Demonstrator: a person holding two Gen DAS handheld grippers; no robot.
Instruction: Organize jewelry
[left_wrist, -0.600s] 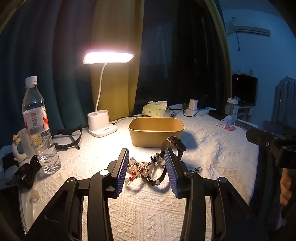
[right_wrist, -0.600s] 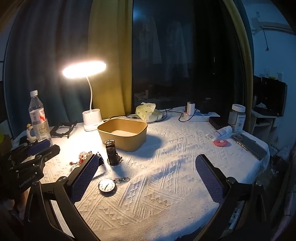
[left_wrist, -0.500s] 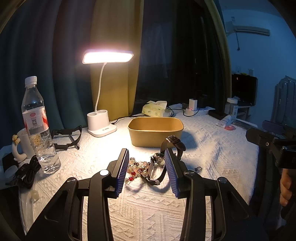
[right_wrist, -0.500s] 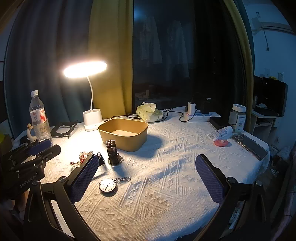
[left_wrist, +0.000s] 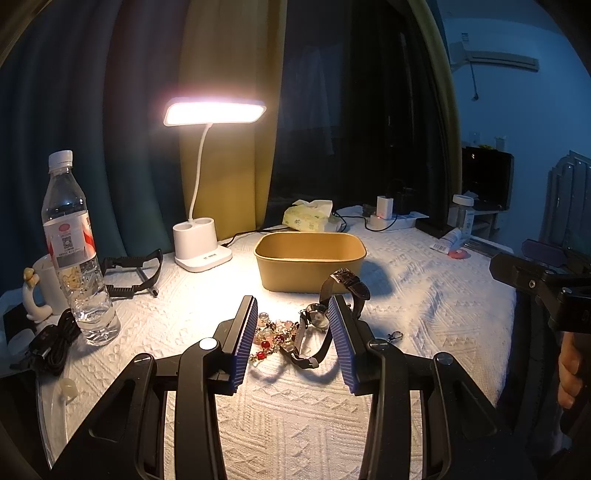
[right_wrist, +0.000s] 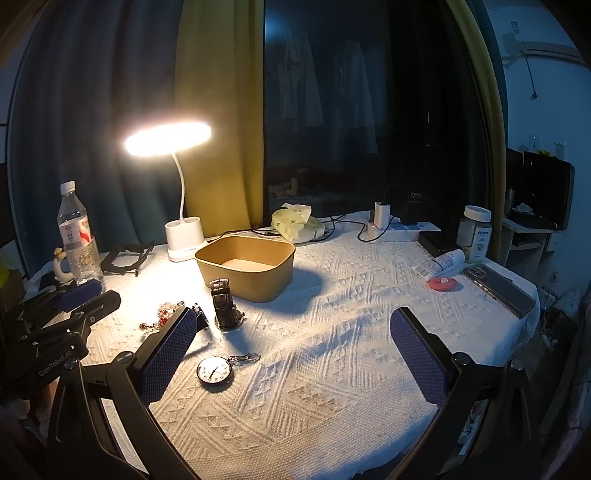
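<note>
A tan open box (left_wrist: 309, 260) stands mid-table, also in the right wrist view (right_wrist: 246, 266). Before it lie a beaded bracelet (left_wrist: 271, 338), a small black-strap watch (left_wrist: 312, 338) and a brown-strap watch (left_wrist: 345, 286). My left gripper (left_wrist: 293, 341) is open, its jaws either side of the bracelet and small watch, touching neither. In the right wrist view the bracelet (right_wrist: 162, 317), the brown-strap watch (right_wrist: 224, 308) and a pocket watch (right_wrist: 215, 371) show. My right gripper (right_wrist: 291, 354) is wide open and empty above the cloth.
A lit desk lamp (left_wrist: 201, 243), a water bottle (left_wrist: 74, 251) and a mug (left_wrist: 38, 291) stand at the left. A tissue pack (left_wrist: 308, 216), power strip (right_wrist: 399, 227), jar (right_wrist: 475, 232), tube (right_wrist: 439, 264) and phone (right_wrist: 498, 290) lie at the back and right.
My left gripper has edged forward, so the bracelet and small watch sit deeper between its jaws. The right gripper has barely moved.
</note>
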